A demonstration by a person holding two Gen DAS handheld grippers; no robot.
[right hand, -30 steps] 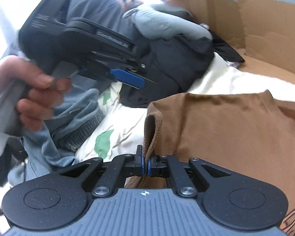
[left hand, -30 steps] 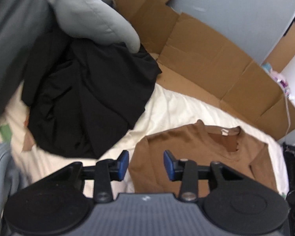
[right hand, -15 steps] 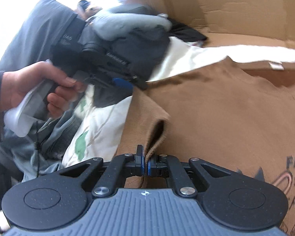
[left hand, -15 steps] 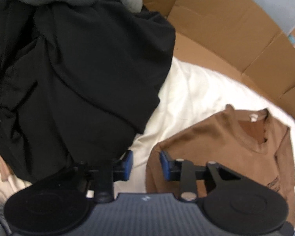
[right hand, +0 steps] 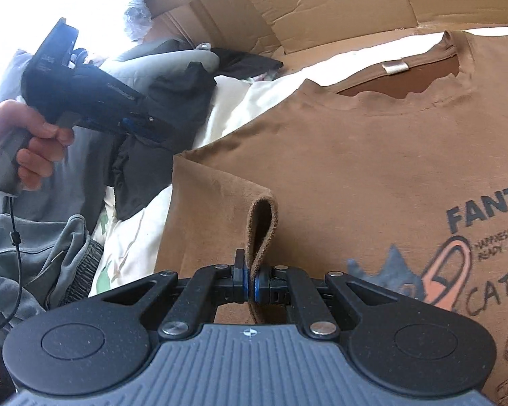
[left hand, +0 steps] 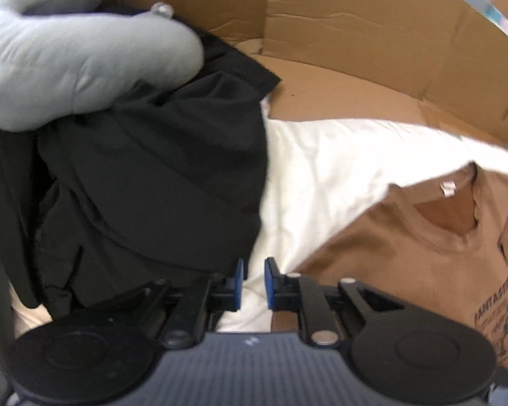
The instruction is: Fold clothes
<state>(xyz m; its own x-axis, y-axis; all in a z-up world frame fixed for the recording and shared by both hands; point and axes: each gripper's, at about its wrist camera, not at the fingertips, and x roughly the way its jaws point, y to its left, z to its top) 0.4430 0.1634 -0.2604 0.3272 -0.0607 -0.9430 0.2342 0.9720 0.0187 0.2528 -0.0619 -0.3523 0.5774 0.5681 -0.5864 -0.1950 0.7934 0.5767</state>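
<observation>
Pinching a folded flap of the brown T-shirt, my right gripper has its blue pads pressed onto the cloth, which loops up just above the jaws. That shirt lies face up on the white sheet, its printed front and open neckline toward the cardboard behind. My left gripper hangs over the sheet with a narrow gap between its fingers and nothing caught in them; the shirt's shoulder edge lies just to its right. From the right wrist view I see the hand gripping that left tool. A black garment is heaped to the left with a grey puffy garment resting on top of it.
</observation>
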